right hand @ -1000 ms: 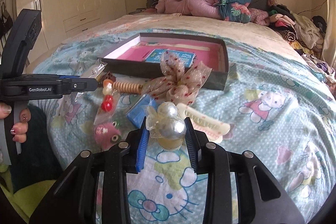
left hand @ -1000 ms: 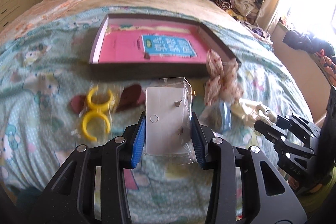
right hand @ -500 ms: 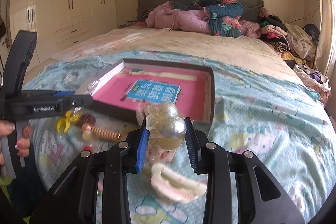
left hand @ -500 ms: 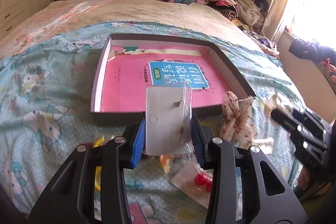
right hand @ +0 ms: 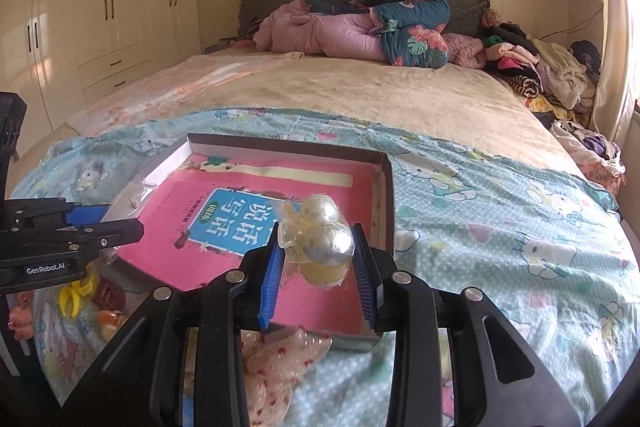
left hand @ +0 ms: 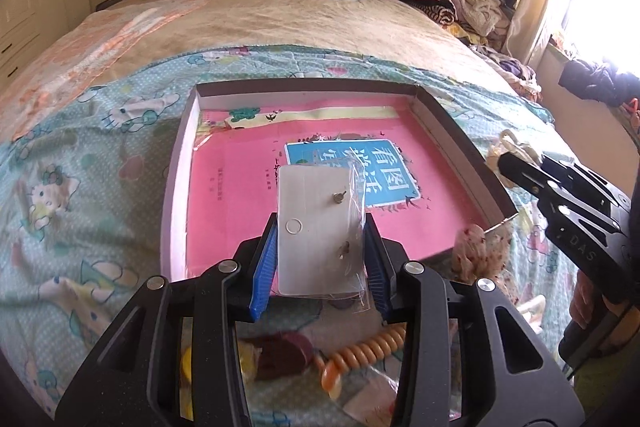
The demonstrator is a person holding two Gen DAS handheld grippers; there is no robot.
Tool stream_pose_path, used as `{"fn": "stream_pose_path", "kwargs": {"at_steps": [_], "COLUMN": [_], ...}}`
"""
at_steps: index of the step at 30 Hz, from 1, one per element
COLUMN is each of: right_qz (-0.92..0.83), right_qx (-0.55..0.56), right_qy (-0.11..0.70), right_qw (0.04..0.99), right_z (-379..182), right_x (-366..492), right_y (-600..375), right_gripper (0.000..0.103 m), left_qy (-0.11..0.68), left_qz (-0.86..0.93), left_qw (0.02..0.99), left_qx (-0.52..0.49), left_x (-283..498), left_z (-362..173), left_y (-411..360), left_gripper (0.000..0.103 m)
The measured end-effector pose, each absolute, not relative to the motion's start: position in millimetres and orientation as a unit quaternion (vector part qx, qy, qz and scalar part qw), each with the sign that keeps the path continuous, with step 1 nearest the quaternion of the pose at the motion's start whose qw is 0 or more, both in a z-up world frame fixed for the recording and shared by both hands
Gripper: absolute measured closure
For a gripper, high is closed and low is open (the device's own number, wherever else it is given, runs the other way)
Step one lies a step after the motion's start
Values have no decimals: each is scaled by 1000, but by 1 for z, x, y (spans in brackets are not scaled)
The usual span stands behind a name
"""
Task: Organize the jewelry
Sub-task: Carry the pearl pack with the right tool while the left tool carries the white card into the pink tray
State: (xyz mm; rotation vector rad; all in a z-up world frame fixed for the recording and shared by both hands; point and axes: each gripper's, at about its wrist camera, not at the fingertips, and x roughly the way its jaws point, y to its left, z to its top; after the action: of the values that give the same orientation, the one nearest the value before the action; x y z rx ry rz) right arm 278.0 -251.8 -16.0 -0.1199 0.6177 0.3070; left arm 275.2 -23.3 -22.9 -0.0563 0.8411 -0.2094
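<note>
Fingers (left hand: 267,267) clamping earring card (left hand: 316,231)

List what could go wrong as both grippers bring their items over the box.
1. The left gripper pinches the earring card only by its edges; the loose clear sleeve could slip out.
2. The round pearl clip in the right gripper may roll when dropped into the shallow box.
3. Both grippers crowd one box and could collide.
</note>
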Motion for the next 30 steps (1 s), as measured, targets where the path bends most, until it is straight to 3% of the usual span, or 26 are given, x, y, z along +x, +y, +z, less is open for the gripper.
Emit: {"fn": "stream_pose_path", "kwargs": {"at_steps": [28, 30], "right_qz": [142, 141], "right_qx": [-69, -67], "right_qy": [372, 369], "right_qw": [915, 916], "right_z": [-56, -55], "right_x": [315, 312], "right_y": [-232, -233], "right_gripper": [71, 67], "left_qy": [434, 431], "left_qz": [-94, -94], "left_qw": [896, 897], "left_qx": [-7, -7], "left_x": [308, 307], "left_z": [-62, -62], "left_y": [-21, -20], "left_gripper": [70, 68]}}
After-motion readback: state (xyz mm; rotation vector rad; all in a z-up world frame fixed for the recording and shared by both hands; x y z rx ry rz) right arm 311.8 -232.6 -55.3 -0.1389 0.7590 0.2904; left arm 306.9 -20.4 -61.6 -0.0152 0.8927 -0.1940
